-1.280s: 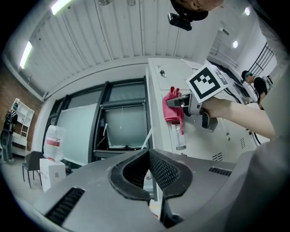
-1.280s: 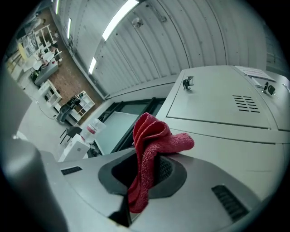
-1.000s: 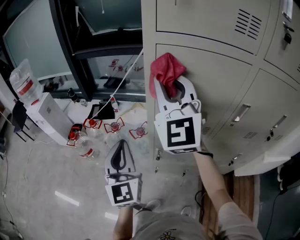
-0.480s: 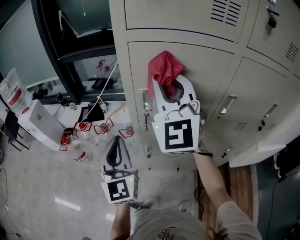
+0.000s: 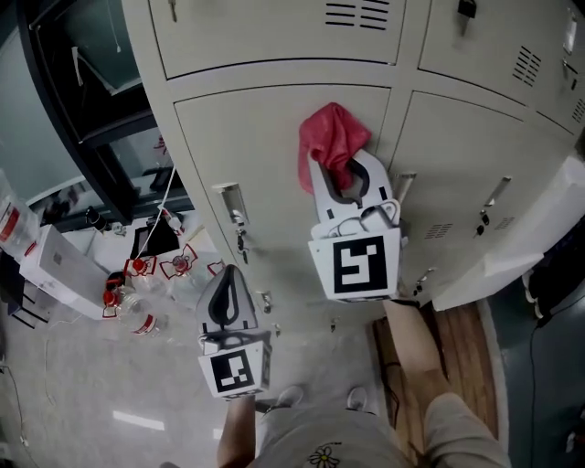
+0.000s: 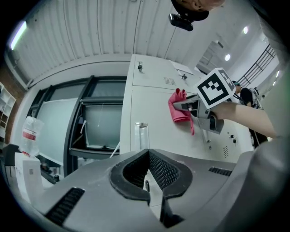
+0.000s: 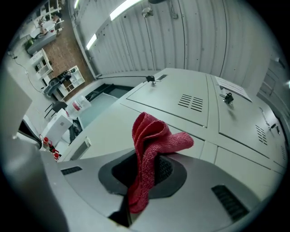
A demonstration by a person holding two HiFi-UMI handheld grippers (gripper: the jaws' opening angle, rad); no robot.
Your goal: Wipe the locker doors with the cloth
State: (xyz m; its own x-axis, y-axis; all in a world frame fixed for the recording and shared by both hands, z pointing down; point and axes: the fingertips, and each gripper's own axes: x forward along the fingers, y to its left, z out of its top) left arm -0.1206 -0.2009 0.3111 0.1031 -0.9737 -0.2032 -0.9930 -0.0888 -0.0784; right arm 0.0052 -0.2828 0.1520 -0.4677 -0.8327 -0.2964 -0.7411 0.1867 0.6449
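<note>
the right gripper (image 5: 345,175) is clamped on a crumpled red knitted cloth (image 5: 331,142), which lies against a beige metal locker door (image 5: 256,137) near the door's right edge. only the right gripper view shows the cloth's ribbed weave and its tail hanging between the jaws. the left gripper (image 5: 228,294), nearer and to the left, has its jaws together on nothing.

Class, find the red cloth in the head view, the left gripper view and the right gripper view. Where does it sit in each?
Head view: cloth upper centre, above the right tongs.
Left gripper view: cloth right of centre.
Right gripper view: cloth centre, clamped.
Shared landmark: door vent slots above it.
</note>
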